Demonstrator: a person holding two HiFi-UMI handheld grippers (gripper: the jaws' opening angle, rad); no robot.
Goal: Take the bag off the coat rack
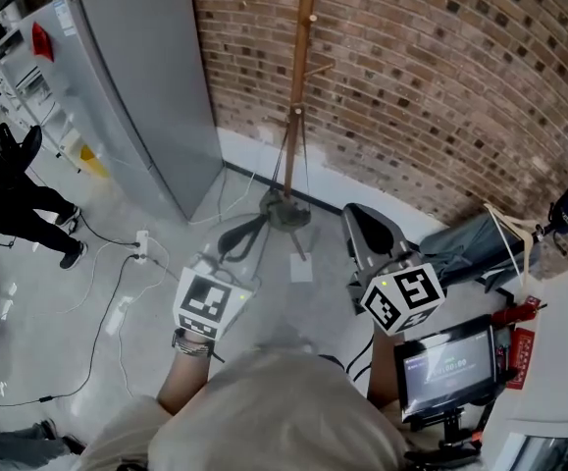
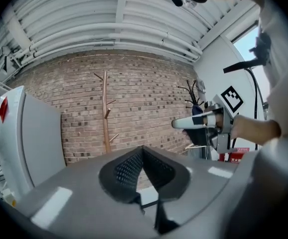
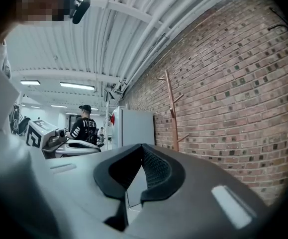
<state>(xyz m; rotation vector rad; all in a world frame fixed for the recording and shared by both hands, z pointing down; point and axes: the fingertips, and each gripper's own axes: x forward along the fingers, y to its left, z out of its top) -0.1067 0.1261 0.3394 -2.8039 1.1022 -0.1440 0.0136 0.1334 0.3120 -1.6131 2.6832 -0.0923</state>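
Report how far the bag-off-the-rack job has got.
Looks done: the coat rack shows bare pegs, no bag hanging. In hand: nothing; the left gripper and right gripper are both shut and empty. Left: unclear; a grey cloth bundle with pale straps lies at the right, perhaps the bag.

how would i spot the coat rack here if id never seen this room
Look along the red brick wall to where the tall grey cabinet stands by it. Just right of that cabinet stands the coat rack: a thin pale wooden pole with short upward pegs, the only slim wooden thing there.
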